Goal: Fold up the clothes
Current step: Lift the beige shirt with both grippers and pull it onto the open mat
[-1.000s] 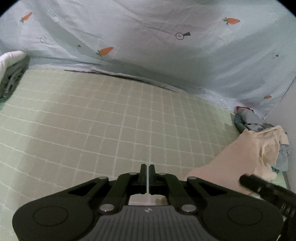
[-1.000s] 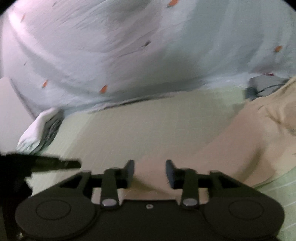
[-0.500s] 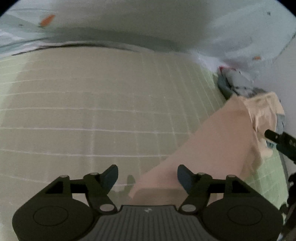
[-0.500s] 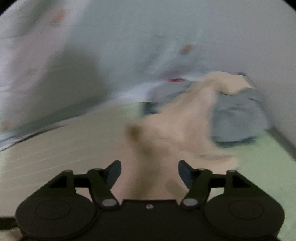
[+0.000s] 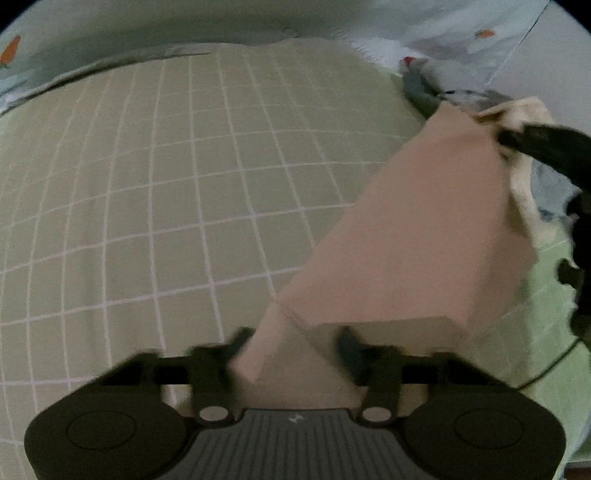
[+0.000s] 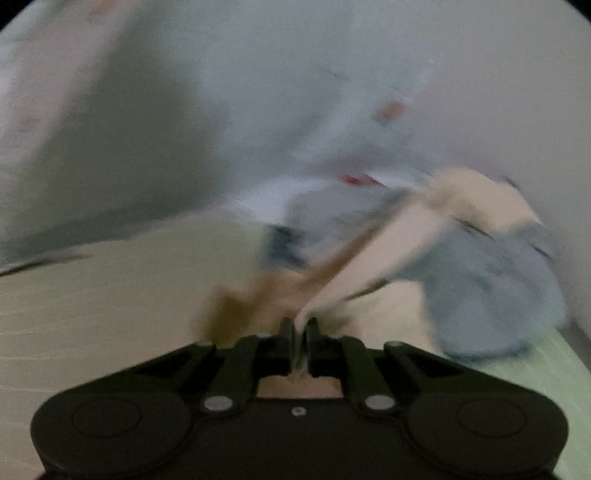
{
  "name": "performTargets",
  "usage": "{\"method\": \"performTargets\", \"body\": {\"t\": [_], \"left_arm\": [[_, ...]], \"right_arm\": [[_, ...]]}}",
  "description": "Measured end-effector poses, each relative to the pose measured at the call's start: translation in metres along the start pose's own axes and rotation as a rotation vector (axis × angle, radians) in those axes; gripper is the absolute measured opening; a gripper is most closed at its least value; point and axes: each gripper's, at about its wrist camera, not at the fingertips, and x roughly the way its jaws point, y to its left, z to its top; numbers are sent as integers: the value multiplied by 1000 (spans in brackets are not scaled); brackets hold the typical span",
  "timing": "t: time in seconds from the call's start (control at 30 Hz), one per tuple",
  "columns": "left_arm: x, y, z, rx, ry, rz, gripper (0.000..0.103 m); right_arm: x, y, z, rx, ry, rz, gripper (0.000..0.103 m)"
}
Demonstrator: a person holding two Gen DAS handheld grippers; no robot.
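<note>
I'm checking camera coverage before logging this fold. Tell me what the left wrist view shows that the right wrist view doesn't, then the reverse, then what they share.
Left wrist only: the left gripper, jaws open around a corner of the beige garment, the sharp white grid on the green bedsheet, and the right gripper reaching in.

Right wrist only: the right gripper, jaws shut on a beige fold, and the full grey-blue clothes pile.

Both: the beige garment, green sheet and carrot-print fabric behind.

Right gripper (image 6: 299, 326) newly clamped on beige garment (image 6: 369, 254)
</note>
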Motion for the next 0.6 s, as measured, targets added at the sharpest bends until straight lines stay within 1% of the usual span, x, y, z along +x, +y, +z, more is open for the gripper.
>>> {"method": "performTargets", "body": {"t": [0.03, 0.07, 0.13, 0.23, 0.33, 0.4, 0.5, 0.57, 0.6], "left_arm": [[-3, 5, -1, -27, 6, -8, 25], [-5, 9, -3, -44, 11, -2, 22], [-12, 17, -10, -66, 19, 12, 20], [-26, 33, -24, -97, 21, 40, 18], [-41, 50, -44, -133, 5, 96, 15], [-52, 63, -57, -155, -18, 149, 14], [-73, 92, -67, -230, -60, 246, 13], [-88, 112, -73, -282, -89, 309, 13], [-95, 119, -76, -286, -106, 337, 13]], "right_arm": [[-4, 13, 2, -14, -13, 41, 7], [-9, 26, 3, -22, -14, 88, 7], [-18, 52, 0, -38, -10, 166, 7], [-34, 83, -11, -74, -5, 229, 7], [-58, 81, -14, -33, -12, 281, 7], [-75, 79, -16, -6, -22, 309, 7], [-114, 56, -16, 24, -72, 253, 6], [-136, 33, -23, 33, -66, 192, 6], [-145, 22, -28, 34, -56, 162, 6]]}}
